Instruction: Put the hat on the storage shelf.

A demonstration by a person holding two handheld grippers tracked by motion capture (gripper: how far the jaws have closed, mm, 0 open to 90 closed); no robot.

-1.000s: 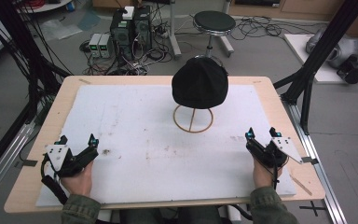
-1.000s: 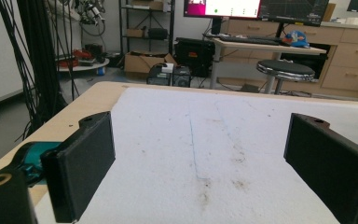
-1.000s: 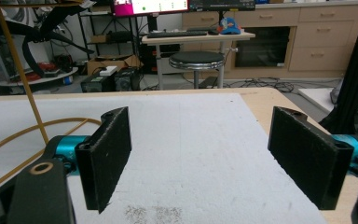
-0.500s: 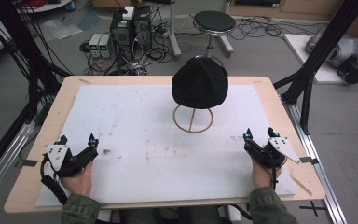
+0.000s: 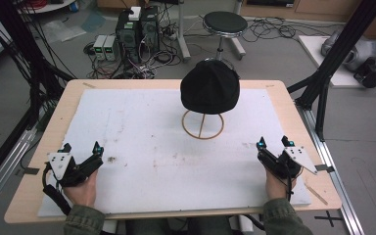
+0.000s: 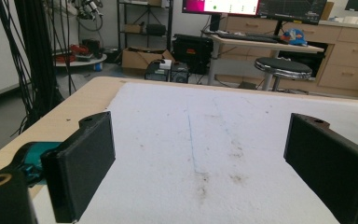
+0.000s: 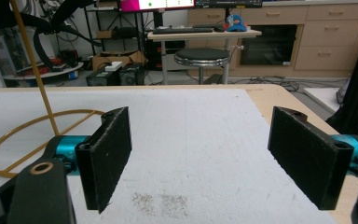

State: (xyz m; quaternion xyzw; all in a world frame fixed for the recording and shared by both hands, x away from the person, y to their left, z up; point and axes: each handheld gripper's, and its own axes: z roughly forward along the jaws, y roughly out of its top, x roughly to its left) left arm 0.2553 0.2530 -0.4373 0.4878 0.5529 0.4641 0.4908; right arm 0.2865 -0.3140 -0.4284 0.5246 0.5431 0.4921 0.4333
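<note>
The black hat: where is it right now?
In the high view, the black hat sits atop a wire stand at the table's far centre, well beyond both tools.

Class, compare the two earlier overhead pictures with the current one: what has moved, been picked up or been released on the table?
Nothing has visibly changed. The black cap sits on its wire stand, and the left gripper and right gripper rest open at the near corners of the white mat.
</note>
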